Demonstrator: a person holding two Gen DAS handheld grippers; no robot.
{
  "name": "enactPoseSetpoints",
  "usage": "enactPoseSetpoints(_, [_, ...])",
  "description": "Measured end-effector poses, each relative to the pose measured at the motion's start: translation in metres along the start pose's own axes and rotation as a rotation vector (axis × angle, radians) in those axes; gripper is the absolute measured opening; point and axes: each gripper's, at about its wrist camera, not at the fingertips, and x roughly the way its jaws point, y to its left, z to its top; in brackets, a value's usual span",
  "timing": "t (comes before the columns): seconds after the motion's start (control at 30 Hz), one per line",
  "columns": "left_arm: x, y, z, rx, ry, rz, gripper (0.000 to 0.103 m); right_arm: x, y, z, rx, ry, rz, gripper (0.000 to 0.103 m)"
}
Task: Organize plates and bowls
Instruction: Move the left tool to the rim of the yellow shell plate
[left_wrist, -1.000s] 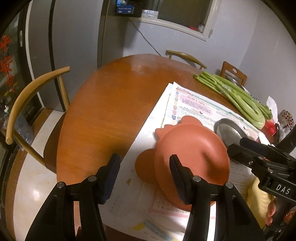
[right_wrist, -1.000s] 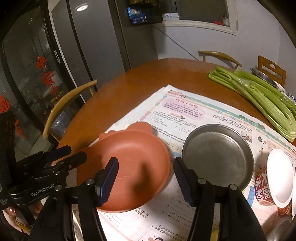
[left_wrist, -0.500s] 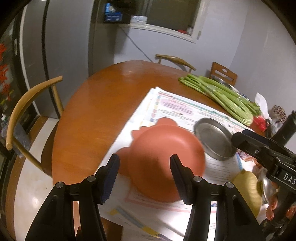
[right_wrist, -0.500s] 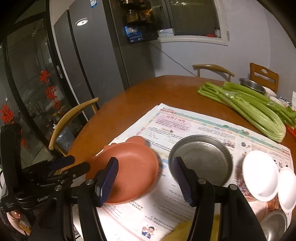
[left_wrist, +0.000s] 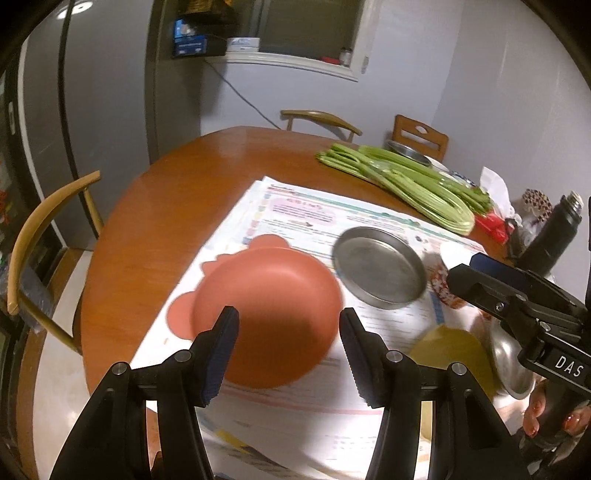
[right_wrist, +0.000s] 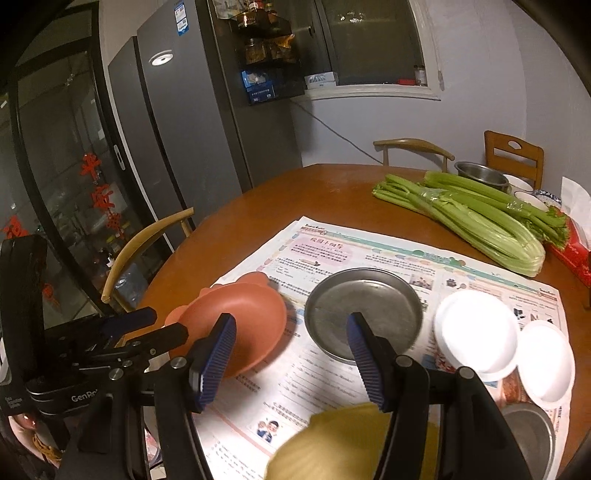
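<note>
Since the terracotta plate (left_wrist: 266, 314) lies flat on the newspaper (left_wrist: 306, 398) at centre frame in the left wrist view, it looks light, rigid and smooth; its raised rim seems the best hold. Right of it, the metal dish (right_wrist: 364, 314) probably handles stiffer and more slippery. Both the left gripper (left_wrist: 288, 350) and right gripper (right_wrist: 291, 363) hover with jaws apart, holding nothing.

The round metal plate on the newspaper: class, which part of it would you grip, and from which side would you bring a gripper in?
Probably the raised rim of the metal plate, at the near edge facing the right gripper. The plate lies flat with a low upright wall, so one finger can go inside and one outside. Its left side is crowded by the red plate and its right by the white lid.
</note>
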Motion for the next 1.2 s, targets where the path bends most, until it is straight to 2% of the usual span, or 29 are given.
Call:
enactPoseSetpoints(0.3, [0.0, -0.039, -0.011, 0.053, 0.038, -0.042, 0.058, -0.031, -0.029, -0.014, 0.041, -0.024, -0.026, 0.062])
enactPoseSetpoints(0.5, [0.011, -0.058, -0.021, 0.085, 0.081, -0.061, 0.058, -0.041, -0.047, -0.03, 0.08, -0.002, -0.06, 0.062])
enactPoseSetpoints(0.77, [0.021, -0.084, -0.036, 0.134, 0.127, -0.103, 0.058, -0.049, -0.051, -0.067, 0.11, 0.065, -0.076, 0.062])
enactPoseSetpoints(1.0, [0.044, -0.098, -0.051, 0.166, 0.19, -0.098, 0.058, -0.055, -0.047, -0.094, 0.092, 0.117, -0.08, 0.062])
enactPoseSetpoints(1.2, [0.053, -0.107, -0.058, 0.195, 0.209, -0.091, 0.058, -0.062, -0.043, -0.114, 0.077, 0.173, -0.106, 0.062])
